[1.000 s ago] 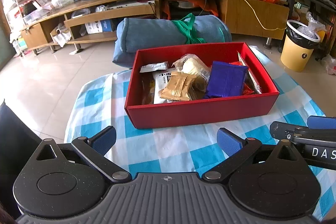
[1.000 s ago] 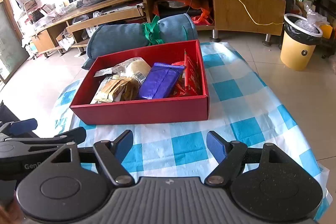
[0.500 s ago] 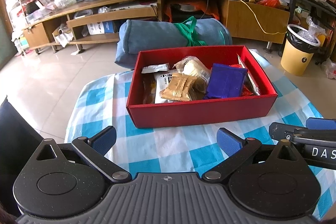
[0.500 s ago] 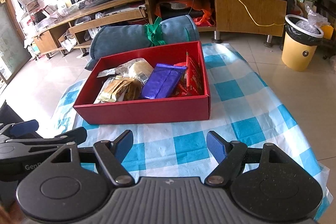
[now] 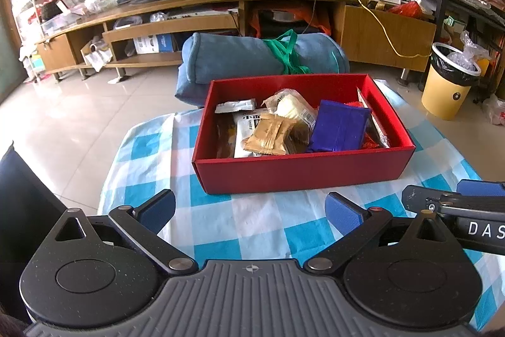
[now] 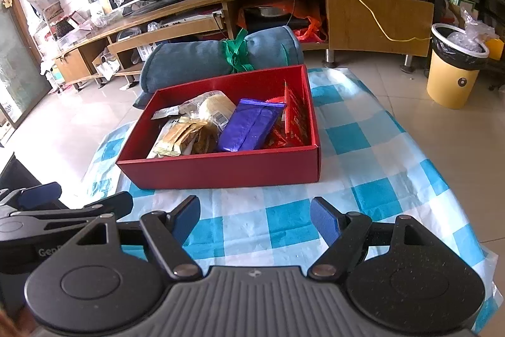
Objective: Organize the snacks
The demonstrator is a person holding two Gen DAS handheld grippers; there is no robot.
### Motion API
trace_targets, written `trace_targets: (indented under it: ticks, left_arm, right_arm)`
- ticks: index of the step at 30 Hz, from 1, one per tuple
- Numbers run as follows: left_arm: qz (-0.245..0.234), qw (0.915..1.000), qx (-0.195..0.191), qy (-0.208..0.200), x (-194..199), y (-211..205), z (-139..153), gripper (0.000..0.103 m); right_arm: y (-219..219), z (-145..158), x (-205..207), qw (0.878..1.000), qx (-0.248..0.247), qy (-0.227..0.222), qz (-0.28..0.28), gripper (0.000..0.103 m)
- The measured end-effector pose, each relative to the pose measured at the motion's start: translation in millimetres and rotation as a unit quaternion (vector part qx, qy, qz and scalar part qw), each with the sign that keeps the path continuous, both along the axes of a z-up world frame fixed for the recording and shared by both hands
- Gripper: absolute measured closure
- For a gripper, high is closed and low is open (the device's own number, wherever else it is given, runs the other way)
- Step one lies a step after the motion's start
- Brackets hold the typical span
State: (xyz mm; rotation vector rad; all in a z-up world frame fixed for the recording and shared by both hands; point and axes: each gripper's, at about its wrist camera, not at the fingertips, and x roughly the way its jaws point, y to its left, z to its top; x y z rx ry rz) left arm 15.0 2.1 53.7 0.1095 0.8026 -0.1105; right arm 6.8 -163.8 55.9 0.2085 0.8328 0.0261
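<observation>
A red box (image 5: pixel 303 169) (image 6: pixel 221 169) stands on a blue-and-white checked cloth (image 5: pixel 258 223) (image 6: pixel 378 166). Inside lie several snack packets: a purple packet (image 5: pixel 339 127) (image 6: pixel 249 125), a tan wrapper (image 5: pixel 270 135) (image 6: pixel 183 136), a clear bag with a pale bun (image 5: pixel 292 106) (image 6: pixel 214 108), white sachets (image 5: pixel 235 106) and red packets (image 6: pixel 292 119) against the right wall. My left gripper (image 5: pixel 251 212) hovers open over the cloth in front of the box, nothing between its blue pads. My right gripper (image 6: pixel 255 218) is beside it, also open and holding nothing.
A rolled blue cushion (image 5: pixel 252 62) tied with green ribbon lies behind the box. A yellow bin (image 5: pixel 449 81) stands on the tiled floor at right. A long wooden TV unit (image 5: pixel 189 18) runs along the back. The cloth's edge drops off at left and right.
</observation>
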Motion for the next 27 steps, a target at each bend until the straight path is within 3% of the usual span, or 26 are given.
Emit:
trace_targets:
  ticks: [5, 13, 27]
  left_arm:
    - [0.002, 0.9999, -0.007, -0.009, -2, 2, 3, 0.001]
    - [-0.004, 0.9985, -0.053, -0.014, -2, 10, 5, 0.0]
    - [-0.009, 0.9991, -0.031, -0.029, -5, 9, 5, 0.0]
  right_arm:
    - [0, 2, -2, 1.0, 0.009, -0.006, 0.004, 0.031]
    - [-3, 10, -6, 0.999, 0.022, -0.022, 0.008, 0.031]
    - [0, 7, -3, 1.0, 0.015, -0.017, 0.011, 0.031]
